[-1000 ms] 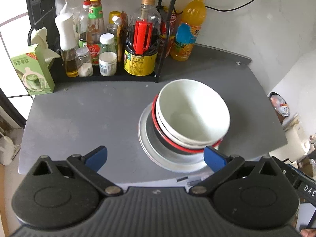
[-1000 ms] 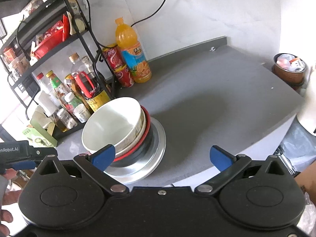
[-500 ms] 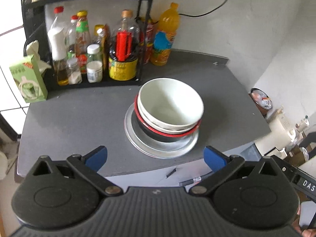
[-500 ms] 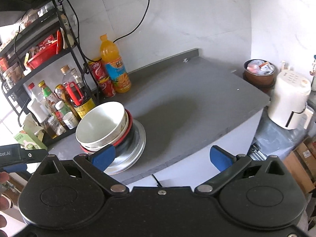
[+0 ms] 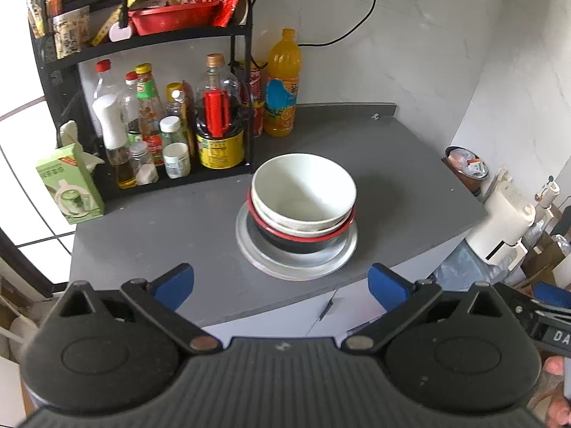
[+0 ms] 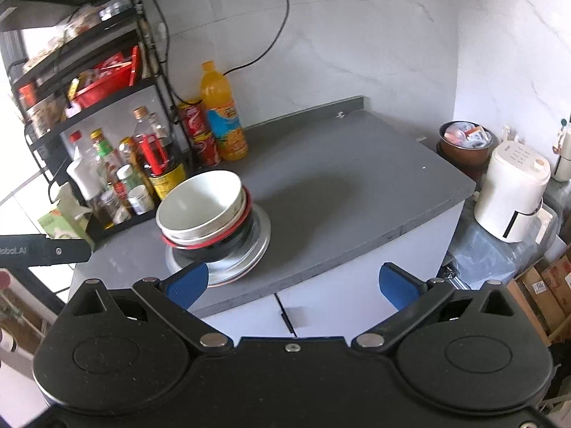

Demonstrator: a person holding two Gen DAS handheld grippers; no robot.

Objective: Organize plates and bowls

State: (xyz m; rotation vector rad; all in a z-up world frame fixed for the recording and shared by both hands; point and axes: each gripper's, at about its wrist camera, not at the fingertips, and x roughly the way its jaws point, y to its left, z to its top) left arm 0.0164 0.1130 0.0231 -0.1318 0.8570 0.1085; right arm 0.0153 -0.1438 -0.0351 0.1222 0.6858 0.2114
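A stack stands on the grey counter [image 5: 150, 235]: a white bowl [image 5: 303, 189] on top, nested in another white bowl, then a black bowl with a red rim [image 5: 296, 242], all on a silver plate [image 5: 321, 267]. The stack also shows in the right wrist view, with the white bowl [image 6: 198, 199] above the silver plate [image 6: 258, 242]. My left gripper [image 5: 280, 285] is open and empty, held back from the counter's front edge. My right gripper [image 6: 292, 281] is open and empty, off the front edge, right of the stack.
A black rack [image 5: 246, 82] with sauce bottles stands at the back left, beside an orange drink bottle [image 5: 282, 85] and red cans [image 6: 200, 135]. A green carton [image 5: 69, 183] sits at the left. A white appliance [image 6: 514, 192] and a bin [image 6: 465, 142] lie beyond the right edge.
Both grippers have pulled back and up from the stack, which now looks smaller and farther. The stack has not moved. Both grippers stay open.
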